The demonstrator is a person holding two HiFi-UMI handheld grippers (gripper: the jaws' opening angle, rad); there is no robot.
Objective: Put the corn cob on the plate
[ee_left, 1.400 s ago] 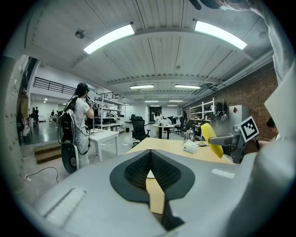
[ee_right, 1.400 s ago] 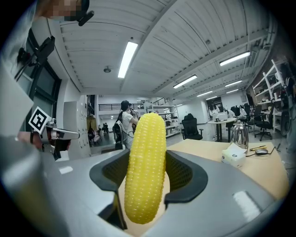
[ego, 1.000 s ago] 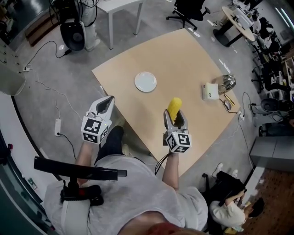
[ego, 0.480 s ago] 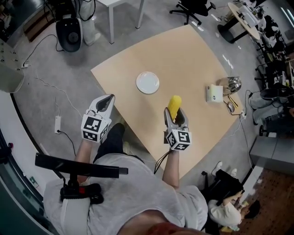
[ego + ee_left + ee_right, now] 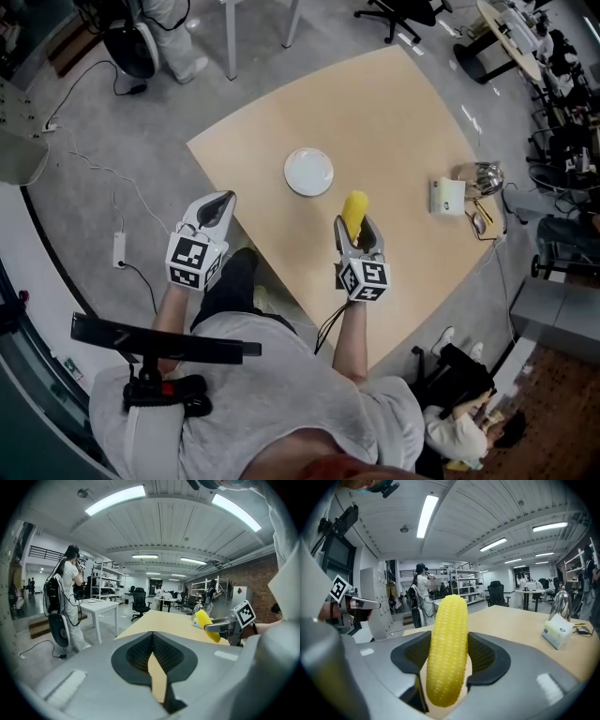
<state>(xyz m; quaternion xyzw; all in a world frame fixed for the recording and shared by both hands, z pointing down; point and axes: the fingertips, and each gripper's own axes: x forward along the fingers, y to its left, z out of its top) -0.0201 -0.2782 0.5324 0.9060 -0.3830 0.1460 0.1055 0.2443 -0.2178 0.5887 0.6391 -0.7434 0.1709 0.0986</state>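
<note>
A yellow corn cob (image 5: 353, 212) stands between the jaws of my right gripper (image 5: 357, 232), which is shut on it above the near part of the tan table (image 5: 394, 112). In the right gripper view the corn cob (image 5: 447, 648) fills the gap of the right gripper (image 5: 449, 641), its tip pointing away. The white plate (image 5: 308, 172) lies bare on the table, up and left of the cob's tip. My left gripper (image 5: 217, 210) hangs off the table's left edge, shut and holding nothing. In its own view the left gripper (image 5: 153, 634) has its pads together, and the corn cob (image 5: 206, 624) shows at right.
A white tissue box (image 5: 447, 196) and a metal kettle (image 5: 483, 176) stand near the table's right edge; the tissue box (image 5: 557, 632) also shows in the right gripper view. Cables and a power strip (image 5: 118, 250) lie on the floor at left. A person (image 5: 70, 592) stands far left.
Both grippers have edged forward and lower towards the table. The corn cob stays gripped, and its tip is now closer to the plate.
</note>
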